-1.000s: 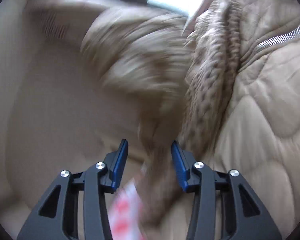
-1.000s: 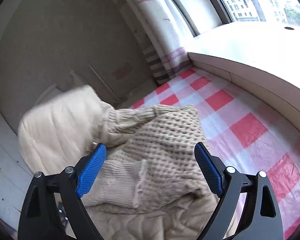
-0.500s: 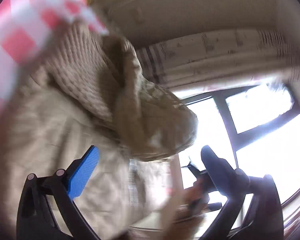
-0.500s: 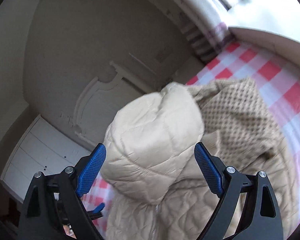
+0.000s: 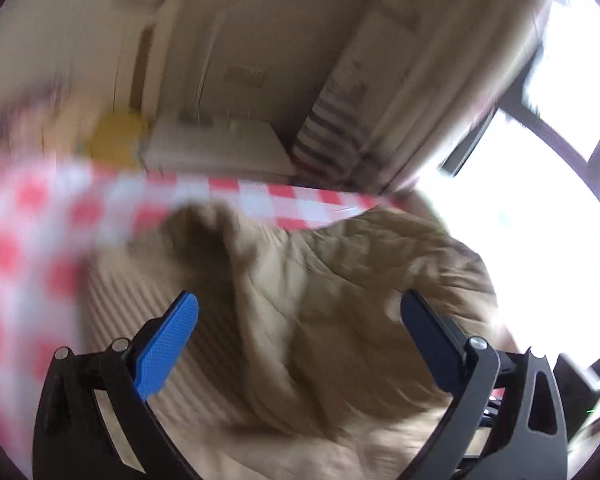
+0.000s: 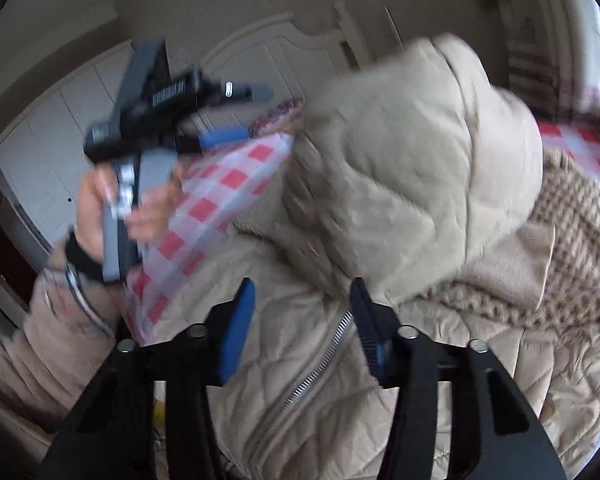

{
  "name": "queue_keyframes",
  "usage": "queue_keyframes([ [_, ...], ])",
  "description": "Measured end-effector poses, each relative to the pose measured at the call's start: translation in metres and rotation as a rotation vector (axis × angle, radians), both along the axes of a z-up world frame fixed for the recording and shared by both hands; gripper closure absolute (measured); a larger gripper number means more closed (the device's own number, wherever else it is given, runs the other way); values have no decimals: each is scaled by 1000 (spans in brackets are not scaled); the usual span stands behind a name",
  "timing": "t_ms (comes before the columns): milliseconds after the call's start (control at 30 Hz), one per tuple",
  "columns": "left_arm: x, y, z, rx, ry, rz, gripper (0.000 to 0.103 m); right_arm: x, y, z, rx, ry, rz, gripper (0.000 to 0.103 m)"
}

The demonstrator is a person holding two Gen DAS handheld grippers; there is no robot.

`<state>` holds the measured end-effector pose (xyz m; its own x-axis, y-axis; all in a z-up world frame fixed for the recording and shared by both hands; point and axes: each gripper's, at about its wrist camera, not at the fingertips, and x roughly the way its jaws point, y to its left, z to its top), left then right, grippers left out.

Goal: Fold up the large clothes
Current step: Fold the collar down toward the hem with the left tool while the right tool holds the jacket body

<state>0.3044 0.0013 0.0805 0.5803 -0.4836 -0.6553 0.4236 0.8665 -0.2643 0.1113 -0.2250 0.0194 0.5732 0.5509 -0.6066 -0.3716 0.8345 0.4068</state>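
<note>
A beige quilted jacket (image 6: 400,184) with a silver zipper (image 6: 320,364) lies heaped on the red-and-white checked cloth (image 6: 208,204); a knitted tan collar (image 6: 576,224) hangs at its right. My right gripper (image 6: 302,320) hovers over the zipper, jaws partly closed and empty. My left gripper (image 5: 298,340) is wide open and empty above the crumpled jacket (image 5: 340,280). It also shows in the right wrist view (image 6: 224,114), held up in a hand at the left, clear of the jacket.
The checked cloth (image 5: 40,240) covers the surface at the left. A striped curtain (image 5: 332,136) and a bright window (image 5: 560,100) stand behind. White cabinet doors (image 6: 60,120) are at the far left. A yellow object (image 5: 118,140) sits beyond the cloth.
My left gripper let go of the knitted part, opened wide and swung away from the jacket. My right gripper's jaws narrowed and it moved over the zipper. The jacket dropped into a heap.
</note>
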Motion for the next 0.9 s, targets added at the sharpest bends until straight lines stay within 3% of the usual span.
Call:
queue_keyframes([
  [133, 59, -40, -7, 148, 47, -95, 3, 13, -11, -34, 33, 104, -38, 68],
  [267, 99, -94, -35, 322, 90, -154, 4, 26, 5, -40, 29, 118, -4, 68],
  [300, 100, -113, -44, 372, 110, -212, 9, 33, 9, -39, 25, 116, -6, 68],
  [367, 93, -141, -59, 455, 140, -342, 25, 52, 16, -37, 16, 100, -31, 68],
  [400, 83, -158, -60, 529, 112, -410, 31, 64, 17, -35, 21, 81, -60, 68],
  [500, 68, -173, -48, 626, 83, -477, 33, 85, 19, -17, 35, -54, -153, 68],
  [567, 68, -174, -35, 649, 93, -491, 34, 98, 25, -3, 27, -157, -256, 68],
  [667, 72, -170, -15, 718, 76, -458, 35, 111, 29, 9, 163, -294, -428, 68],
  [767, 67, -163, 6, 708, 26, -420, 36, 117, 37, 14, 286, -393, -565, 66],
  [800, 62, -161, 12, 710, 1, -406, 35, 118, 41, 12, 317, -415, -585, 59],
  [833, 58, -155, 13, 713, -23, -390, 35, 119, 43, 10, 342, -409, -585, 52],
  [867, 56, -143, 9, 722, -48, -357, 35, 122, 47, 5, 348, -357, -564, 38],
  [900, 56, -134, 6, 721, -52, -337, 35, 125, 54, -3, 308, -255, -501, 37],
])
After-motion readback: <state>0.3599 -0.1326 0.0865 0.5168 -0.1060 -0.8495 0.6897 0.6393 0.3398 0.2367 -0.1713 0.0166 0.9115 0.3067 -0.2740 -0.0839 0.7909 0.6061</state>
